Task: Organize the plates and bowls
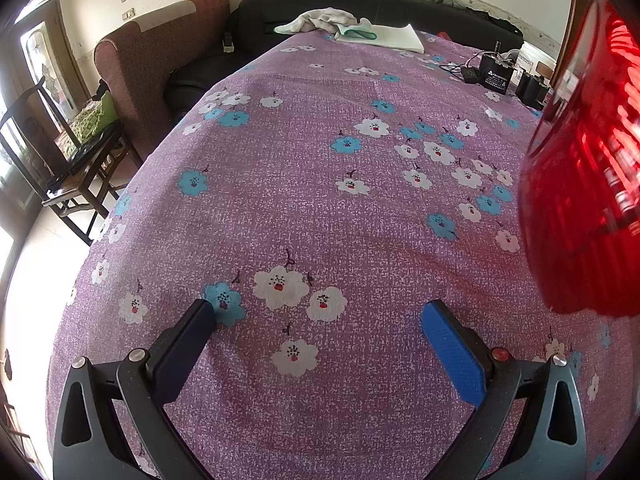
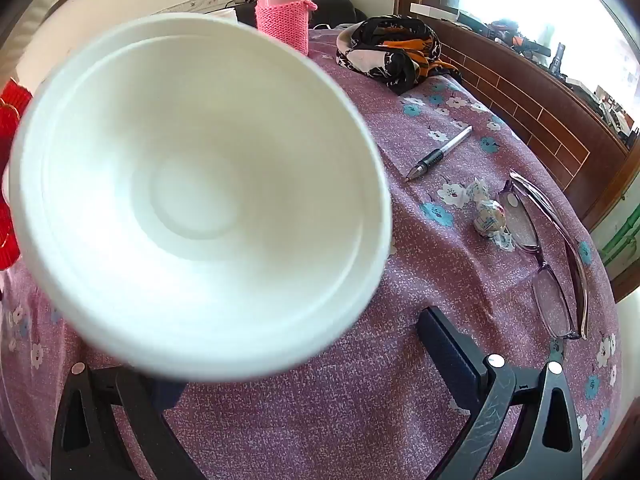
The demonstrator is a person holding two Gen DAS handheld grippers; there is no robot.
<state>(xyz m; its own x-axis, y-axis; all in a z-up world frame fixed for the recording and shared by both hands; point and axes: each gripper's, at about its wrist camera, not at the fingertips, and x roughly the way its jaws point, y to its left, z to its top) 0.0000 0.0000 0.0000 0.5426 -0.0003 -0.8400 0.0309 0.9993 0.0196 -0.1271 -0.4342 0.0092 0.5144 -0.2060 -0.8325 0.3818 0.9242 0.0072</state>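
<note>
Left gripper: fingers spread wide, nothing between them, tilted down over bare tablecloth; reads as a hand waiting its turn.
Right gripper: right finger plain to see, left finger hidden behind the white bowl; jaws stand wide and the visible pad touches nothing, so released, not grasping.
White bowl: tilted, mouth turned toward the right wrist camera, blurred at the rim, covering the left half of the view. What holds it I cannot tell; no pad is seen pressing on it.
Red dish: ribbed, translucent, at the right edge of the left wrist view, seemingly raised off the cloth; support not visible. Plate or bowl unclear.
Clutter right side: pen, glasses, wrapped candies, pink flask, near the table edge and clear of the bowl.
Judgement: centre cloth is free, likely kept as the stacking spot.
</note>
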